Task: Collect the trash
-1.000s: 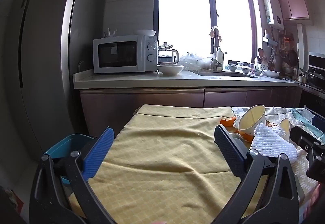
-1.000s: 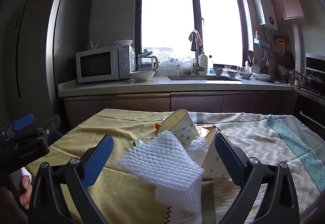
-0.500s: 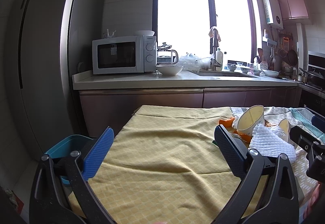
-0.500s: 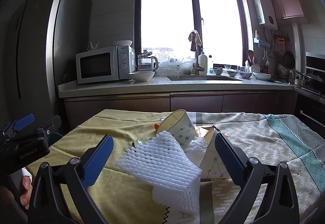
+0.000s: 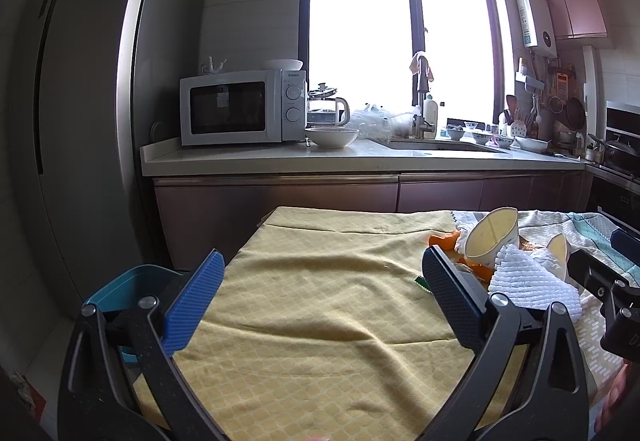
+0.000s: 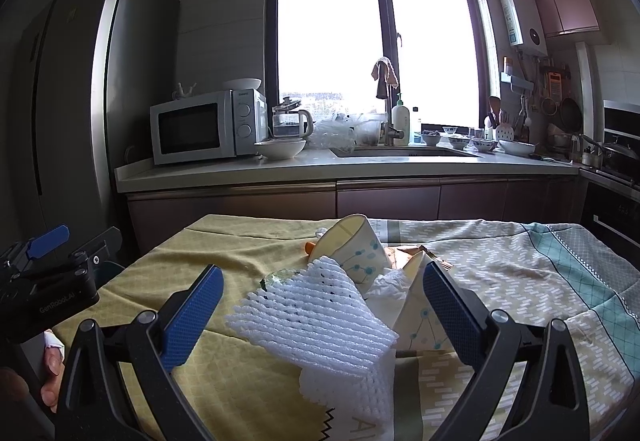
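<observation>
Very little has changed over the last second: both views have crept only slightly, so the collecting has not really begun and every piece of rubbish still lies on the table.

The table wears a yellow cloth [image 5: 320, 289] on its left part and a patterned pale one [image 6: 520, 273] on the right. Off its near-left corner stands a blue bin [image 5: 120, 289], likely where the trash goes.

The trash sits in 1 heap right of centre: a white foam net sleeve [image 6: 316, 317] nearest, a tipped paper cup [image 6: 352, 245] behind it, a 2nd paper cup [image 6: 420, 305] lying to the right, crumpled white tissue [image 6: 390, 283] between them, and orange peel [image 5: 442, 241] at the far left edge of the heap.

The right gripper [image 6: 320, 317] hangs wide open with nothing held, its jaws either side of the foam sleeve but apparently not touching it. The left gripper [image 5: 320, 301] is equally wide open and empty, over bare yellow cloth, left of the heap.

The foam sleeve looks like the 1st pick.
</observation>
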`<state>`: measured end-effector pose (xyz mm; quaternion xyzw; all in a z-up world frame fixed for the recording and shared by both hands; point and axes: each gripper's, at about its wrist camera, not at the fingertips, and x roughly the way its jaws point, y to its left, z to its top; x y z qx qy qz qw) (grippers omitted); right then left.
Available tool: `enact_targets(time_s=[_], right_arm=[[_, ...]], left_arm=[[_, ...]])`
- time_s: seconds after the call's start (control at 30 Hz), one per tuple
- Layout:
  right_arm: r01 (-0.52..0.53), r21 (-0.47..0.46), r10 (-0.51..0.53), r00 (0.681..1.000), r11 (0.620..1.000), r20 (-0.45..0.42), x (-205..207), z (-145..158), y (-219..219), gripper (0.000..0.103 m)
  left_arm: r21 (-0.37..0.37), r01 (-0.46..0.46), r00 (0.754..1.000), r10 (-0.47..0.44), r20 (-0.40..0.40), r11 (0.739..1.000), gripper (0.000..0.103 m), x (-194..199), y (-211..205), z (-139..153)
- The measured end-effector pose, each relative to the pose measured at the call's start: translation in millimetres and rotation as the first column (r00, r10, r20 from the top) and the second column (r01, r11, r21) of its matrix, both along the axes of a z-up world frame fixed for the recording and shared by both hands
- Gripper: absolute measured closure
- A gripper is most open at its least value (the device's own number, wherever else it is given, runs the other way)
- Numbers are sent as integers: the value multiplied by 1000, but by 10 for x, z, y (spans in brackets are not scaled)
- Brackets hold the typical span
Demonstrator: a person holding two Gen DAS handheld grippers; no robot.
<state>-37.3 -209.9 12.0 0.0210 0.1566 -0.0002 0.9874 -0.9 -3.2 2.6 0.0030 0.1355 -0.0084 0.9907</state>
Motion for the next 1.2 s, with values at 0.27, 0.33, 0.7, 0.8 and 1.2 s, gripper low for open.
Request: enact_targets(time_s=[0.27,0.33,0.7,0.8,1.2], right_arm=[[-1,1,1,1000,1000,-1,2,-9,-6,6],[-1,1,1,1000,1000,-1,3,-12,-5,6],[-1,10,1,1000,1000,-9,36,-33,-25,6],[4,17,-4,1000,1000,-16,47,-56,-68,6],[50,54,-47,997,997,-59,111,-173,-386,6]], left_arm=[[1,-1,1000,1,-1,1000,5,-3,-9,-4],[0,3,1000,-3,-1,1000,5,5,-14,-4],[-3,26,1000,-26,-17,1000,5,0,-65,-58],[-10,49,998,-50,-34,999,5,18,-89,-72],[-75,237,958,-246,-146,969,5,177,-423,-172]])
